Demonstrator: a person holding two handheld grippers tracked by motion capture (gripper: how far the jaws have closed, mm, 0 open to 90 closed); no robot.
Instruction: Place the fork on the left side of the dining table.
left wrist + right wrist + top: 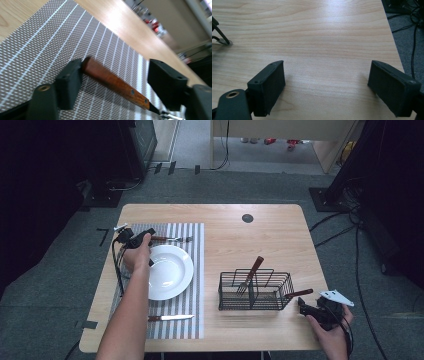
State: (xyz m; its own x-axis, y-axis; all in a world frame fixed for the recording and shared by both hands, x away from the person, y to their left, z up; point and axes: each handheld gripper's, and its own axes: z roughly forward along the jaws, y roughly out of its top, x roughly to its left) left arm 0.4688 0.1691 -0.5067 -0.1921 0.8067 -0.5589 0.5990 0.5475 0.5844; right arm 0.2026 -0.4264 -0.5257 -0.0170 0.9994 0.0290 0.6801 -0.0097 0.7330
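Observation:
A fork with a wooden handle lies on the striped placemat just behind the white plate. My left gripper hovers low over the handle end. In the left gripper view the brown handle lies on the mat between the jaws of my left gripper; its end rests against one jaw while the other stands clear, so the gripper is open. My right gripper sits at the table's near right corner. In its own view my right gripper is open over bare wood.
A black wire basket stands right of centre with a wooden-handled fork leaning in it and another handle sticking out of its right side. A knife lies on the mat in front of the plate. A basket foot shows far left.

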